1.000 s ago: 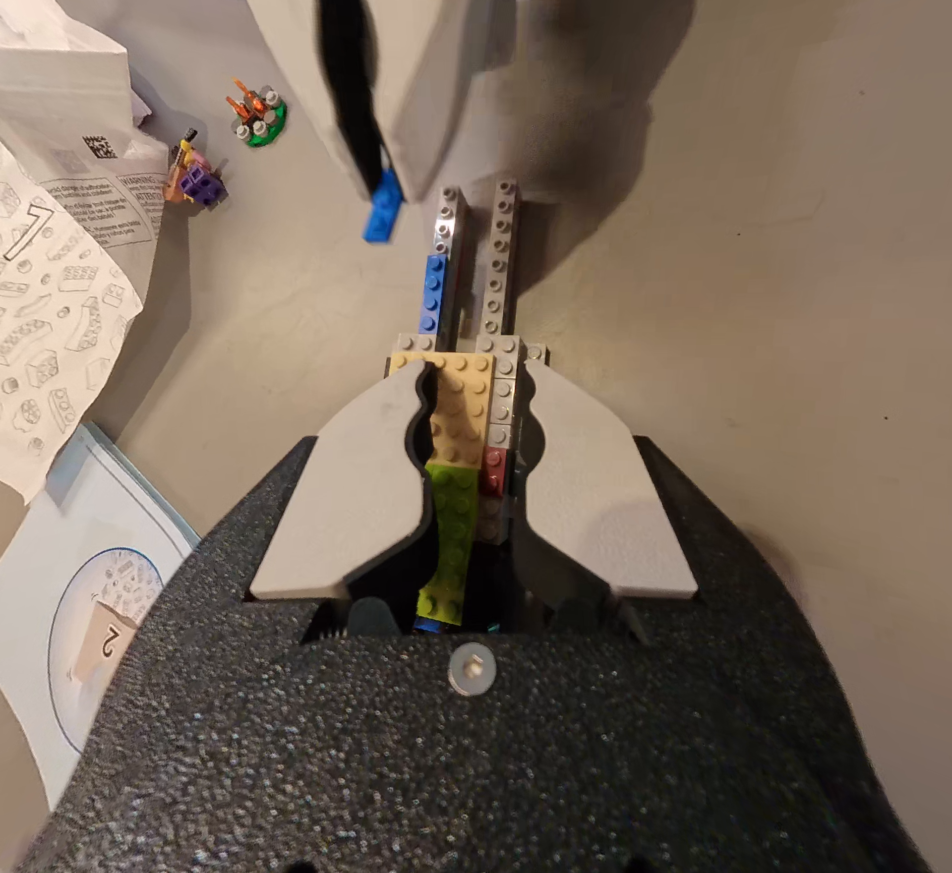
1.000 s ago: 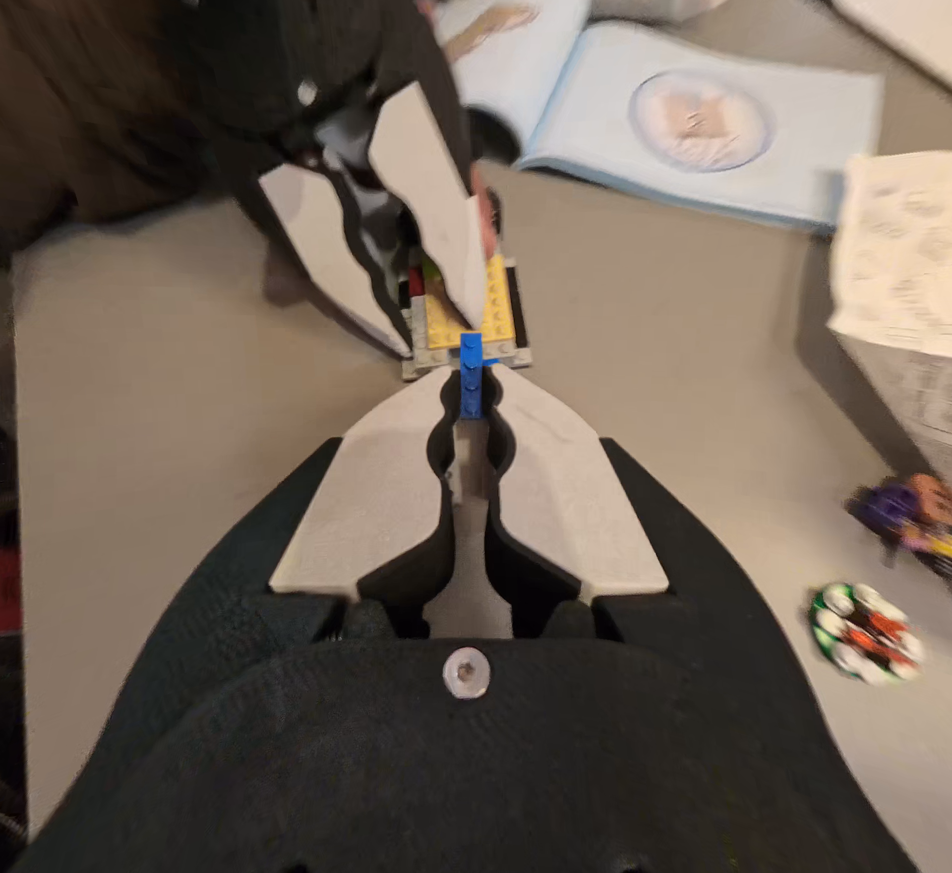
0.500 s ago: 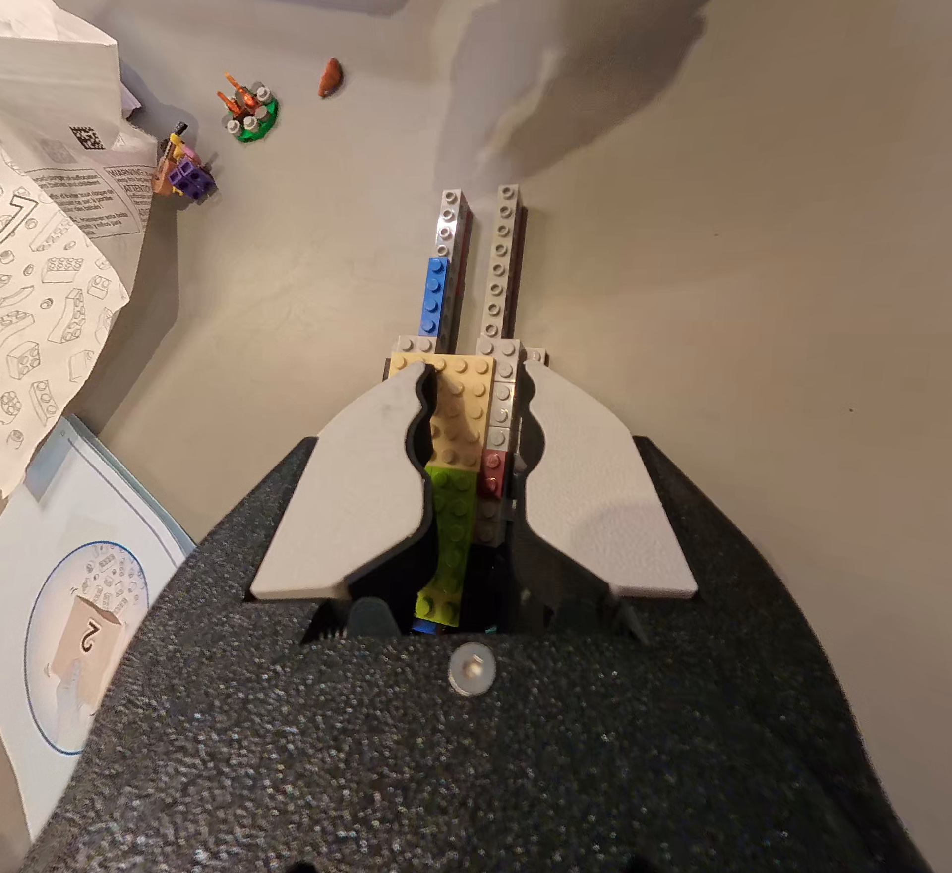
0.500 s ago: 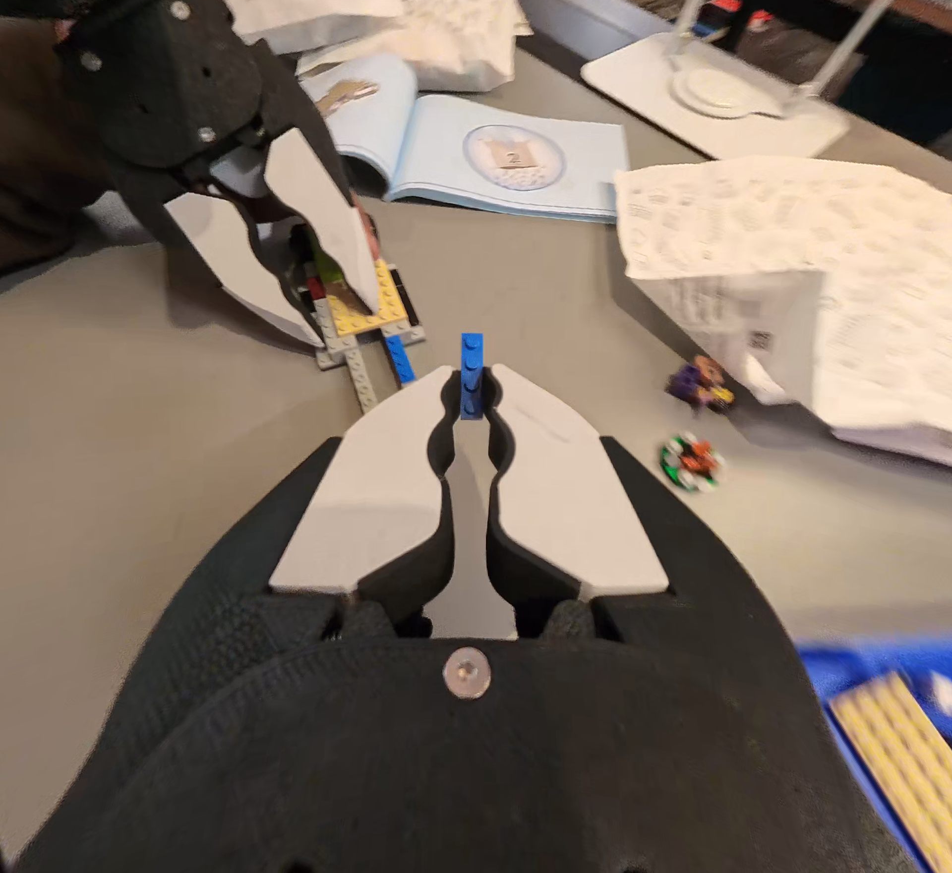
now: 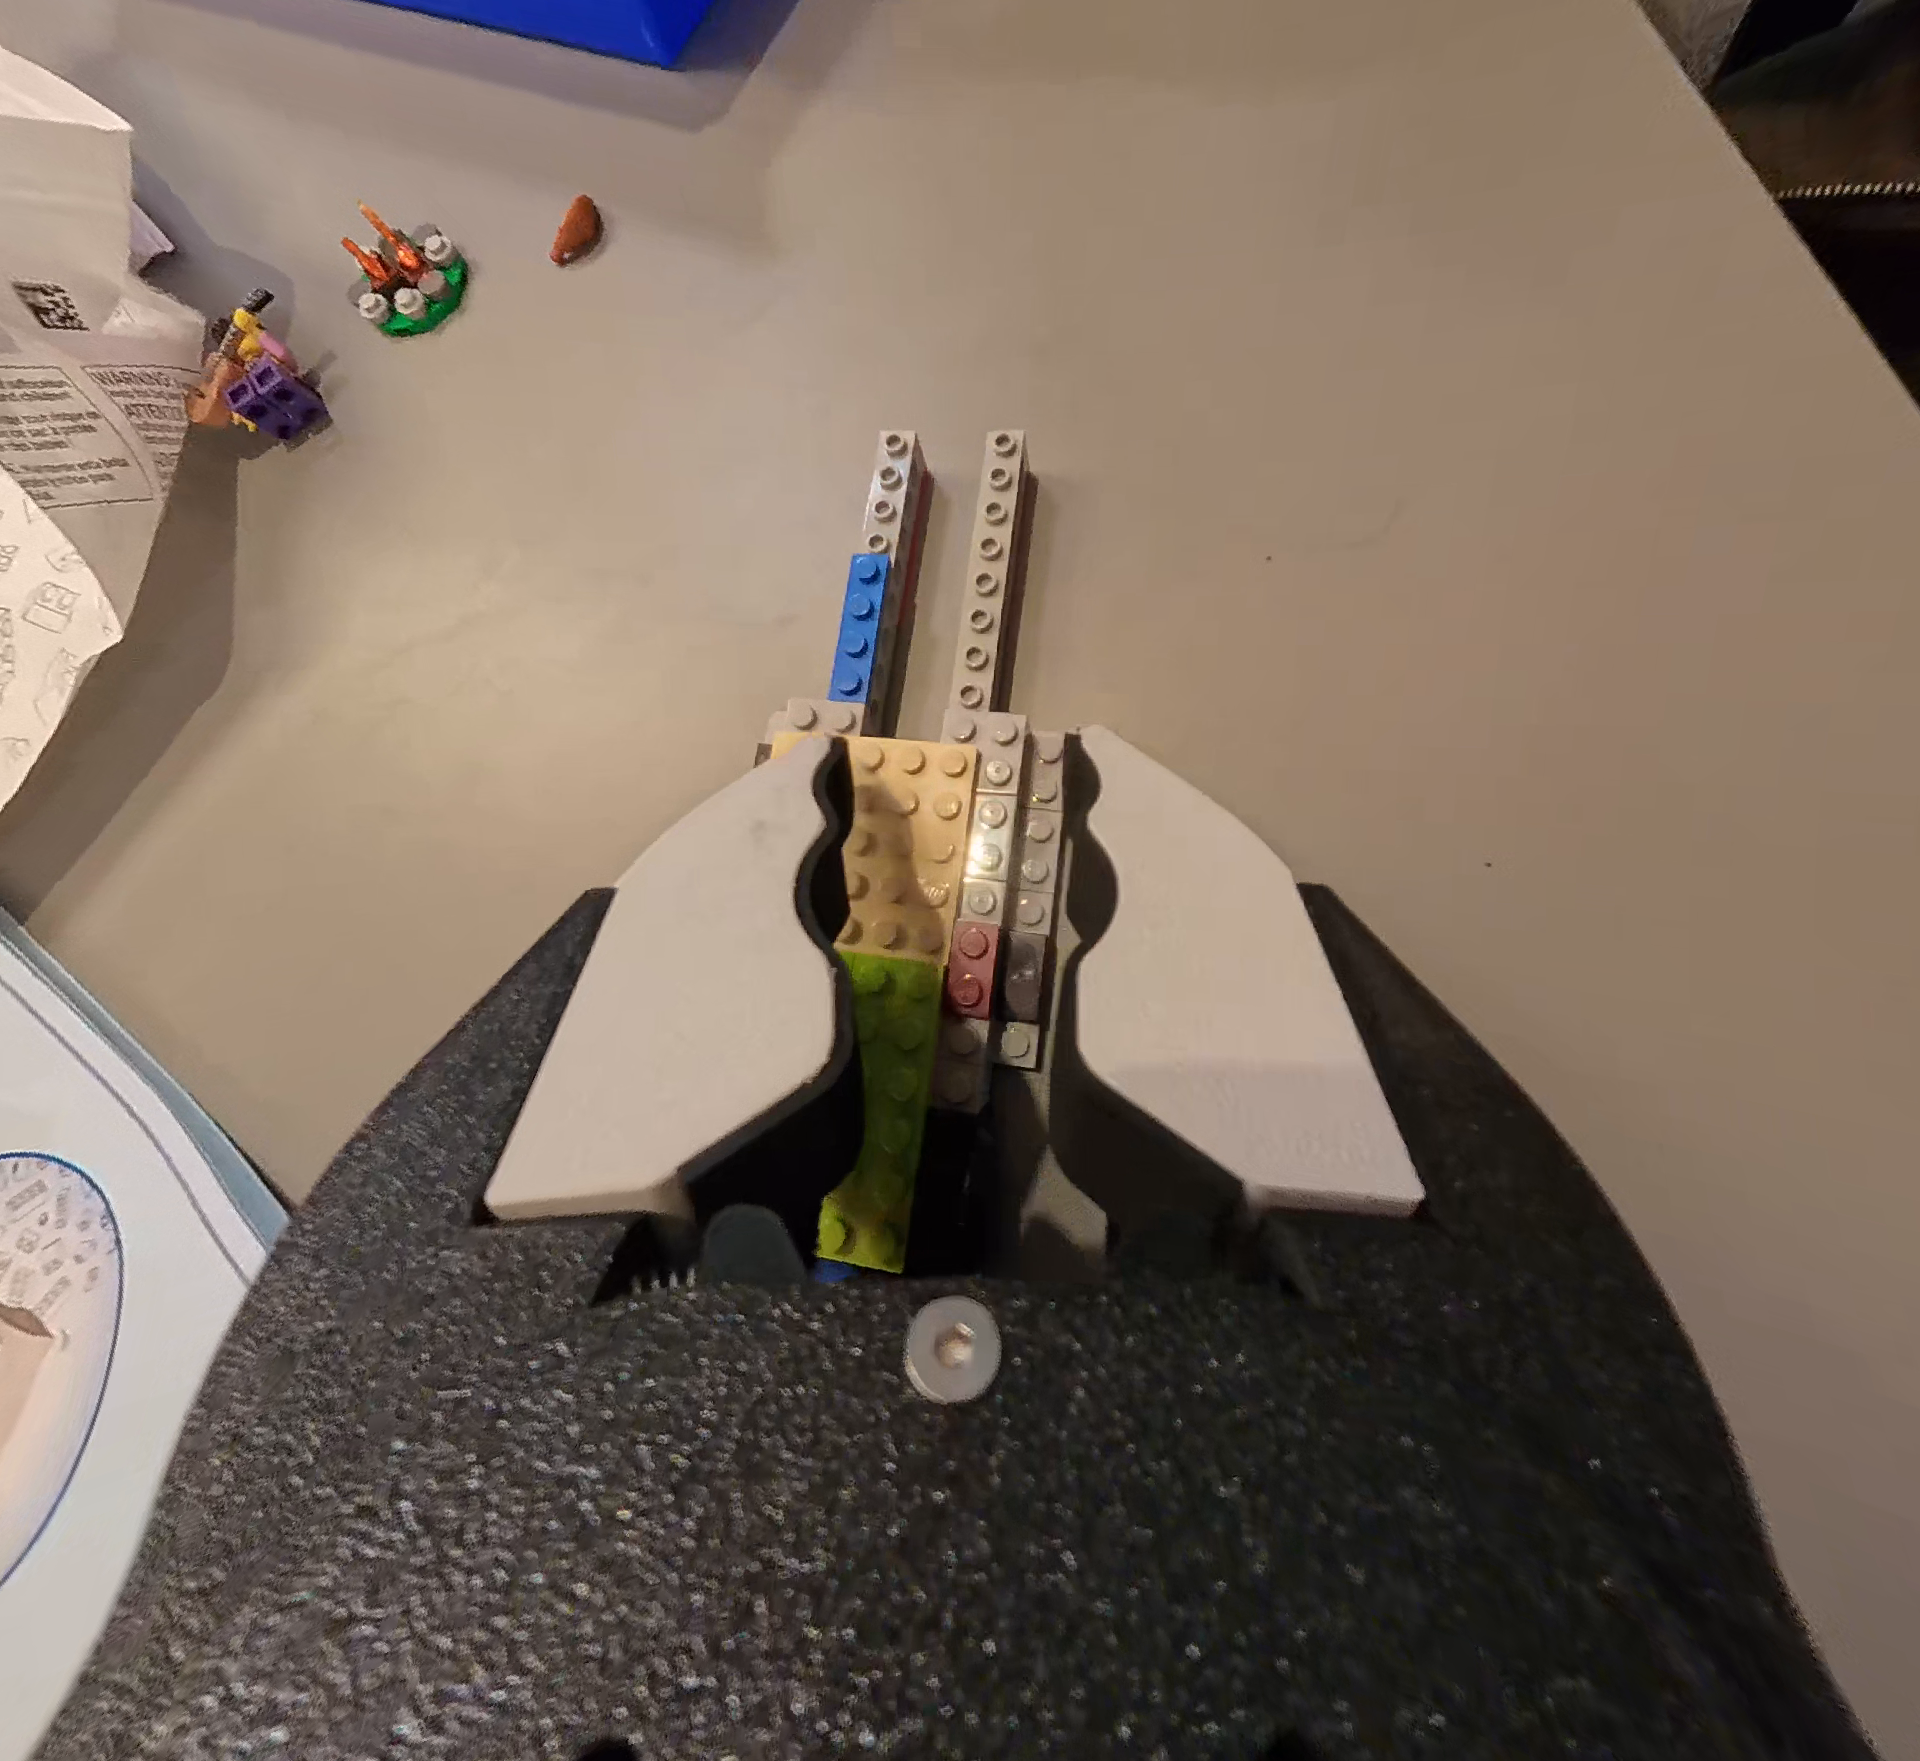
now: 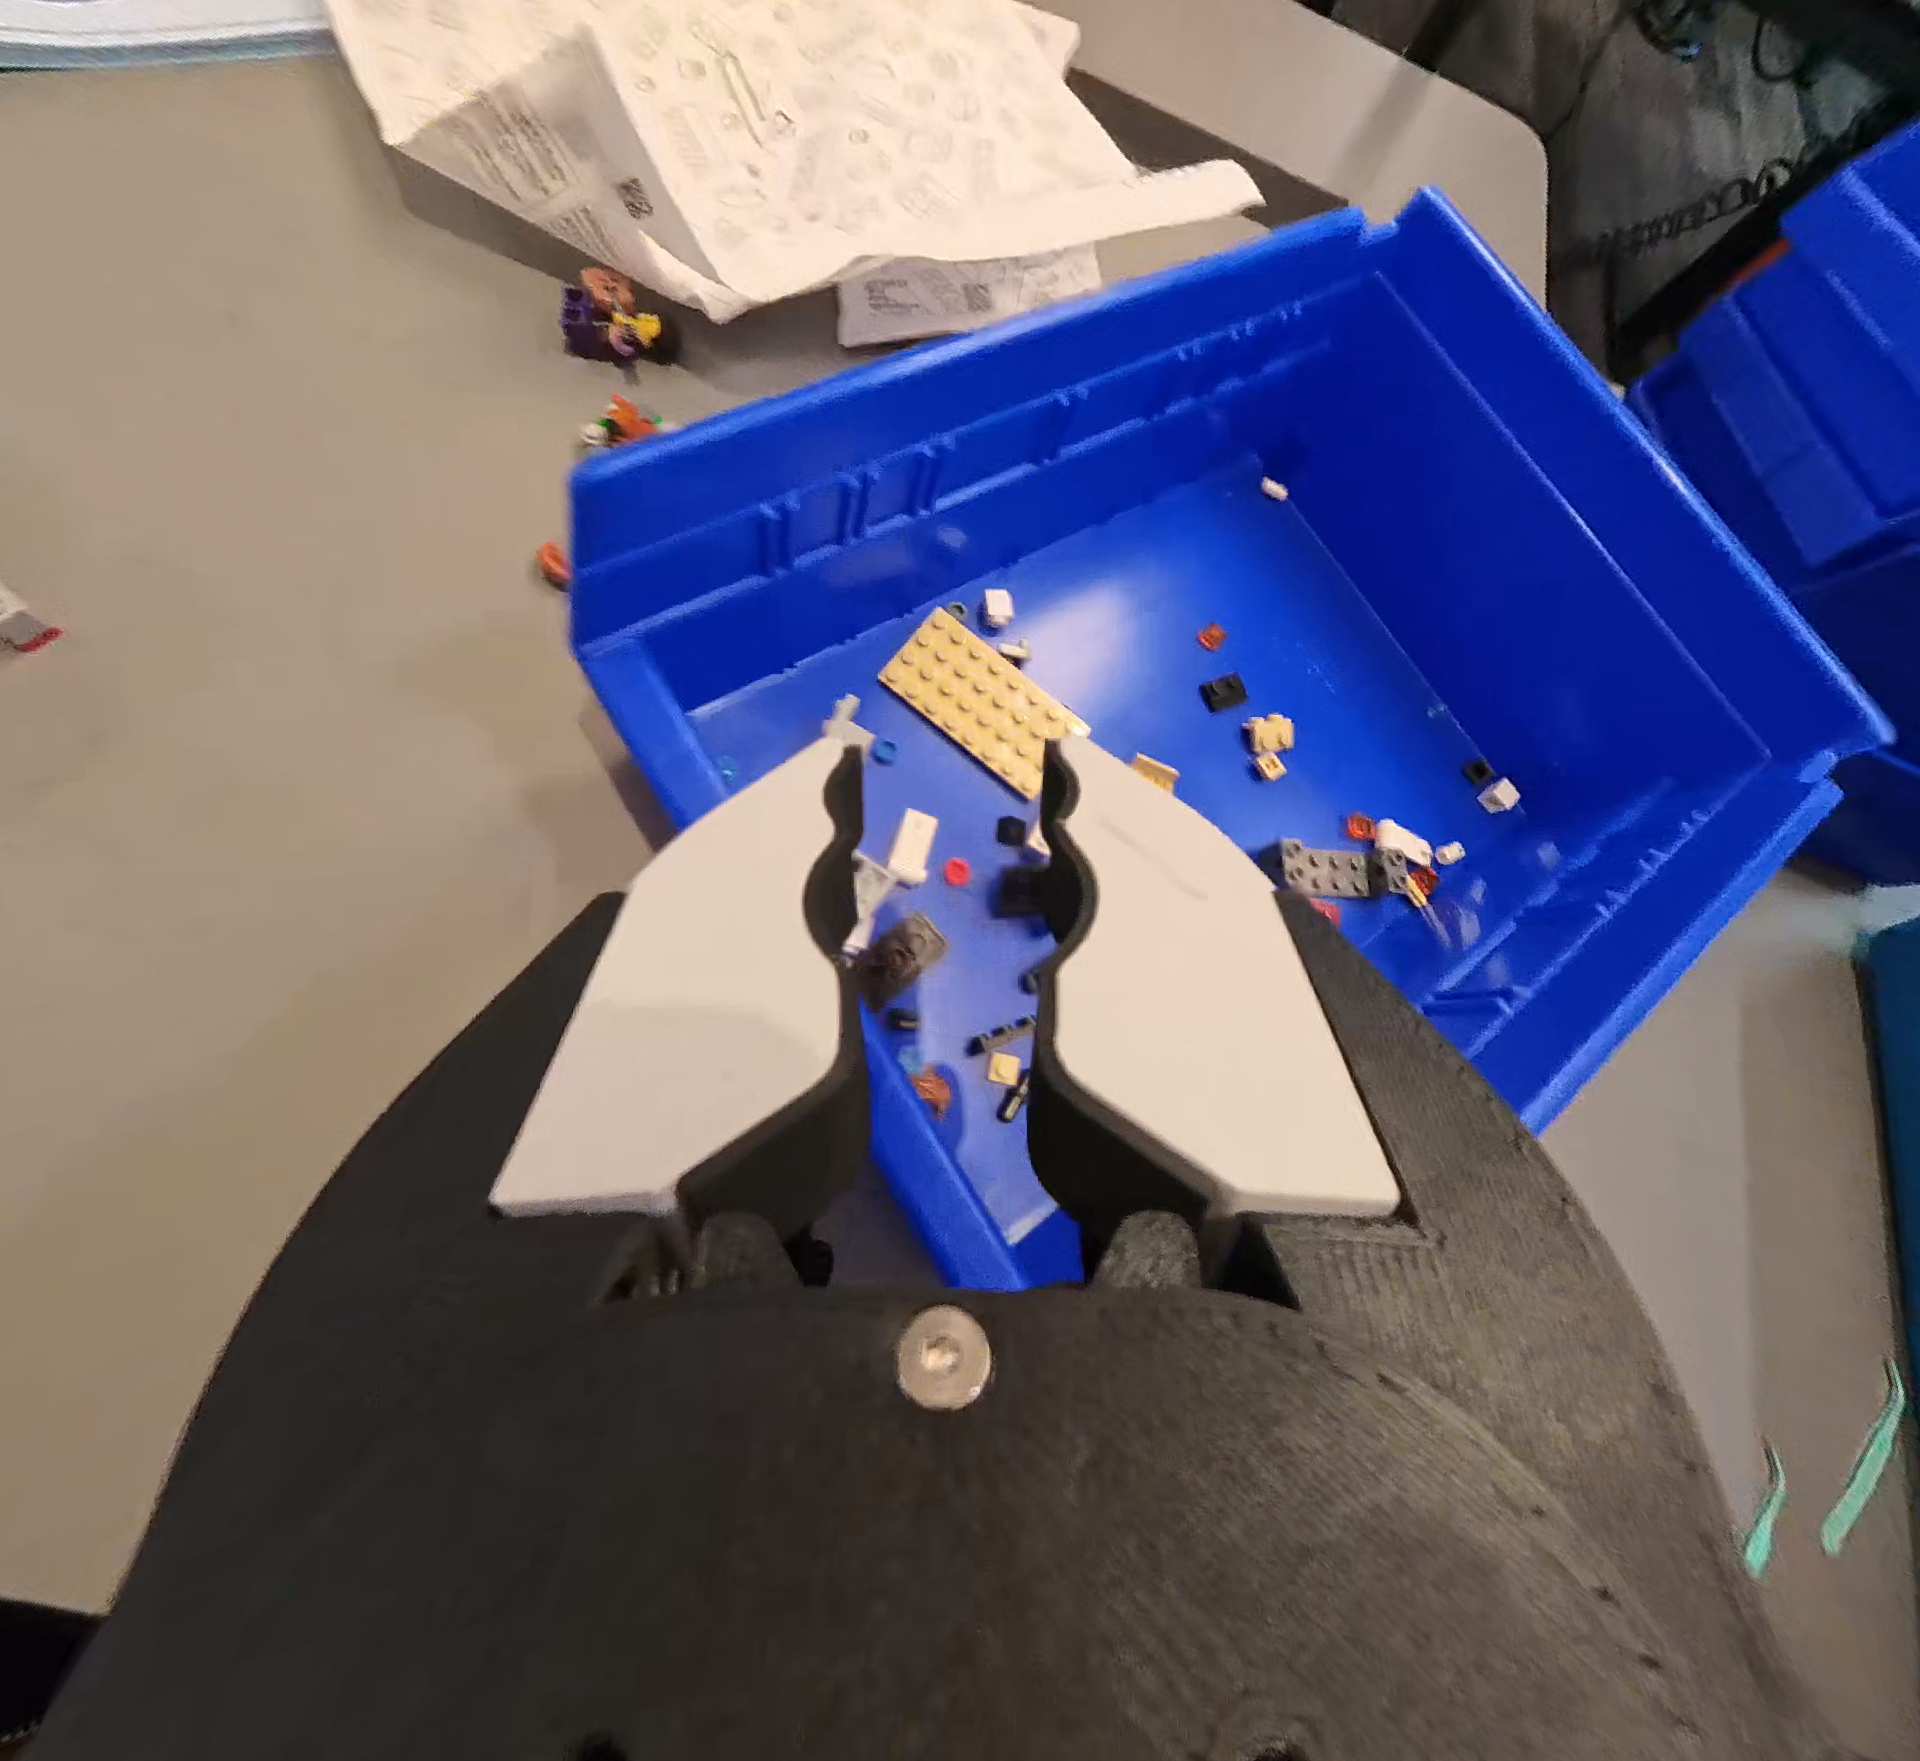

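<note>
The left gripper [image 5: 951, 755] has its fingers [image 5: 727, 880] closed against the two sides of a flat brick assembly [image 5: 935, 880] that lies on the grey tabletop [image 5: 1351, 464]. The assembly's long axis runs straight out along the fingers, away from the gripper. Its near part, between the fingers, is made of tan, lime-green and grey plates with a dark red piece. Two narrow grey studded beams [image 5: 987, 568] stick out past the fingertips, side by side and parallel, pointing away. The left beam carries a blue plate [image 5: 860, 625] on its near half.

Off to the left on the tabletop sit a small green round build with orange spikes [image 5: 408, 277], a purple mini build [image 5: 268, 386] just beside crumpled printed paper [image 5: 62, 340], and a small brown piece [image 5: 575, 231]. A booklet [image 5: 94, 1296] lies at the near left.

The right gripper [image 6: 951, 755] hovers over a blue bin [image 6: 1558, 485], its fingers [image 6: 727, 932] moderately apart with nothing between them. Below, on the bin floor, lie loose pieces, among them a tan studded plate [image 6: 977, 698] lying diagonally and a grey plate [image 6: 1325, 870].
</note>
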A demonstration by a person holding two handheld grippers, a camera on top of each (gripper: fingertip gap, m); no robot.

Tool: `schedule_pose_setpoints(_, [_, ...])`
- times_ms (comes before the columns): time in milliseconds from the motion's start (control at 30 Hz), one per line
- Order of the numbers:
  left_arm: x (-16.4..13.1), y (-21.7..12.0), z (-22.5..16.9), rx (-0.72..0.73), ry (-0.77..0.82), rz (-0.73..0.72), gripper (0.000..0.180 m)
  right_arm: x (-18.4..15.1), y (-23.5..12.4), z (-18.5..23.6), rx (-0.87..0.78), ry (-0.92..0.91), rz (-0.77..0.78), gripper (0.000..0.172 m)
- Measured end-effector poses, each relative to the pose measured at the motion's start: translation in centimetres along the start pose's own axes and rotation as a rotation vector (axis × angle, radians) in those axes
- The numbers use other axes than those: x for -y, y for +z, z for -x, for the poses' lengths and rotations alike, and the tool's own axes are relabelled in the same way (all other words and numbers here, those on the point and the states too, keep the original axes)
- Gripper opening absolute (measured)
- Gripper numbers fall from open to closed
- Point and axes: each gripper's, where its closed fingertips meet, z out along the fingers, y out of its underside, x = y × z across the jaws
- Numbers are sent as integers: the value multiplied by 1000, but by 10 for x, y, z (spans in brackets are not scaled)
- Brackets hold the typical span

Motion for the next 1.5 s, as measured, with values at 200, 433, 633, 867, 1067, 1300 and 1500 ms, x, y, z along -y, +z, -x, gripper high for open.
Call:
schedule_pose_setpoints(200, [3, -4, 15, 74, -61, -19, 49, 36, 7, 101, 241, -146, -82, 28])
schedule_pose_setpoints(433, [-1, -1, 18, 76, -83, 4, 53, 44, 66, 241, 607, -376, 46, 26])
schedule_pose_setpoints(633, [-3, 1, 16, 60, -98, 12, 53, 31, 90, 278, 755, -452, 153, 22])
schedule_pose_setpoints(867, [-5, 6, 14, 67, -71, 40, 52, 24, 93, 285, 792, -459, 168, 8])
schedule_pose_setpoints(1067, [-8, 7, 13, 83, -32, 66, 46, 27, 96, 284, 777, -443, 105, 8])
schedule_pose_setpoints(1300, [-6, 10, 10, 69, -6, 61, 45, 26, 90, 282, 831, -332, 45, 8])
schedule_pose_setpoints(1500, [-7, 8, 10, 69, -6, 58, 45, 65, 69, 240, 784, -140, -130, 8])
